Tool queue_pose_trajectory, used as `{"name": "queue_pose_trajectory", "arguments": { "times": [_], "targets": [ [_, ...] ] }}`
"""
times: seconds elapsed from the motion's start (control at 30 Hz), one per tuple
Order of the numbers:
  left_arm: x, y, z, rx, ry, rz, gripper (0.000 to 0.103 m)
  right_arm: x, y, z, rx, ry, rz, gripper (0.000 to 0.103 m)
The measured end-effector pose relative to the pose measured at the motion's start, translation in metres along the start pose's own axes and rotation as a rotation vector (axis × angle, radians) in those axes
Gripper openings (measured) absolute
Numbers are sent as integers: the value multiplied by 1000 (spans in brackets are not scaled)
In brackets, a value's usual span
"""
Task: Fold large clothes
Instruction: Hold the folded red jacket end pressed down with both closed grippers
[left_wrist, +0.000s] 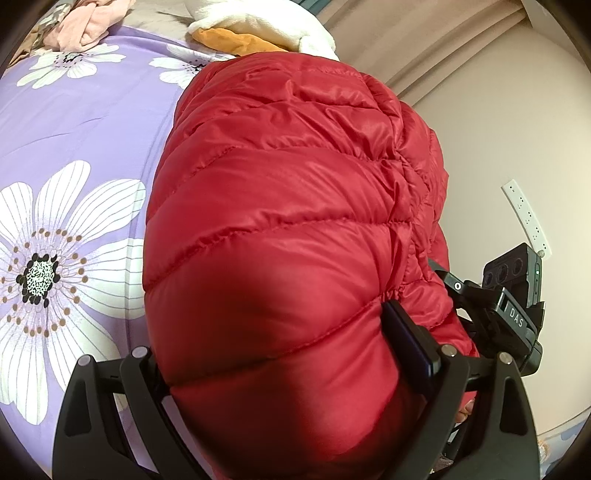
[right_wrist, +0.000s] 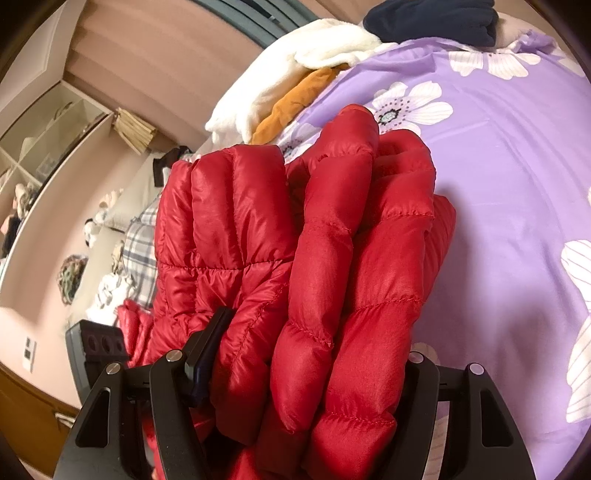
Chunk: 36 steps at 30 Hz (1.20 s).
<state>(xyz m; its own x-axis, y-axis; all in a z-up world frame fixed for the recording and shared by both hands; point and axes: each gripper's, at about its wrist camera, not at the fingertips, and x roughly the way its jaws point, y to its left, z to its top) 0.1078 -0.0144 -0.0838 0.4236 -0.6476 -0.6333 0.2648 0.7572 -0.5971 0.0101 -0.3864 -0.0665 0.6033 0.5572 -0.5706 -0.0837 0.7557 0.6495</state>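
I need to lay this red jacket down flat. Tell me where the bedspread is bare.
Bare purple bedspread lies beside the red puffer jacket, running to the navy garment at the far edge. In the left wrist view it is bare between jacket and pink clothes. Crowded: the far end, with the white fleece and orange garment.

The one piece of writing that can be read is "DAS", in pale capital letters on a black block of the right gripper (left_wrist: 491, 314), seen at the right edge of the left wrist view, beside the red jacket (left_wrist: 280, 229); the right wrist view shows no lettering, label or number that can be made out.
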Motion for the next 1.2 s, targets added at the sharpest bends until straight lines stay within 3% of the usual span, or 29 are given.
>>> {"name": "queue_pose_trajectory", "arguments": {
  "times": [1.2],
  "targets": [
    [-1, 0, 2, -12, 5, 22, 95, 6, 4, 5, -1, 23, -3, 70]
  ]
}}
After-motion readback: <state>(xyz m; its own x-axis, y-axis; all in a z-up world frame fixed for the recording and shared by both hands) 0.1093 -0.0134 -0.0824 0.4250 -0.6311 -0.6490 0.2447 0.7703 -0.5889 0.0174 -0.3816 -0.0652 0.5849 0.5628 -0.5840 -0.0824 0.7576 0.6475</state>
